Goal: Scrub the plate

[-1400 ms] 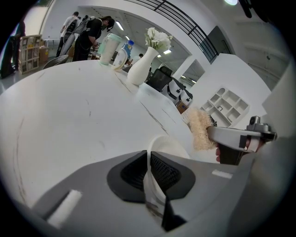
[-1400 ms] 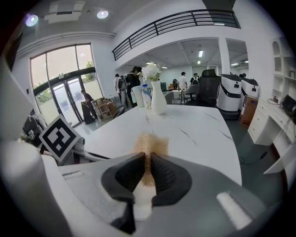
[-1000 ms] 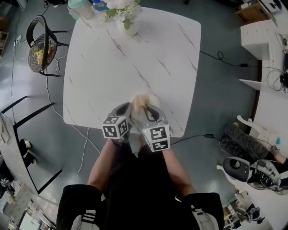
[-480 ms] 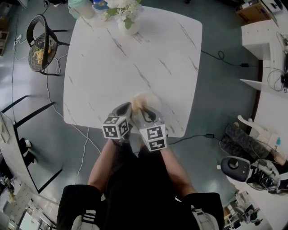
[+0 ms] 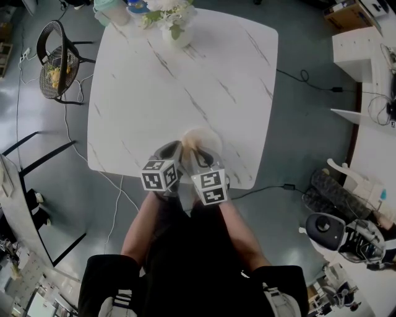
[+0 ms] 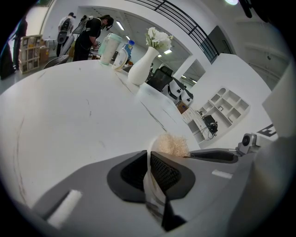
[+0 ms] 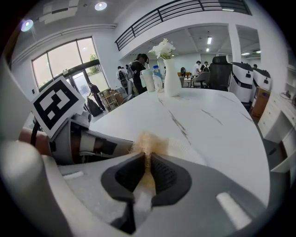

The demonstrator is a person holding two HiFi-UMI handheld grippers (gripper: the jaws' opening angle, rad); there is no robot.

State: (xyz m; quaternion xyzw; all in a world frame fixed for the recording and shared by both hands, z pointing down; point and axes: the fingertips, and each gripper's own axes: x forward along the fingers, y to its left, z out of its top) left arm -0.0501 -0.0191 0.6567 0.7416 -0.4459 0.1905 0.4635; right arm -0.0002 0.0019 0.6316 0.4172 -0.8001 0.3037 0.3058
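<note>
Your left gripper (image 6: 149, 156) clenches its jaws on the plate (image 7: 189, 150) rim; your right gripper (image 7: 148, 159) jaws grasp the tan scrubber (image 7: 145, 141) over the plate.

Open-plan office or lab floor, not a home. Grey polished floor (image 5: 309, 130) with loose cables (image 5: 302, 77), white desks (image 5: 376, 148) at right carrying wires and gear, black chair (image 5: 57, 62). The gripper views add an office chair (image 7: 219, 71), cubby shelf (image 6: 226, 107), mezzanine railing (image 7: 175, 11), recessed ceiling light (image 7: 101, 6), tall windows (image 7: 69, 60) and people (image 7: 138, 69) standing behind. Marble-look table (image 5: 185, 80) with vase (image 7: 171, 78) mid-room.
</note>
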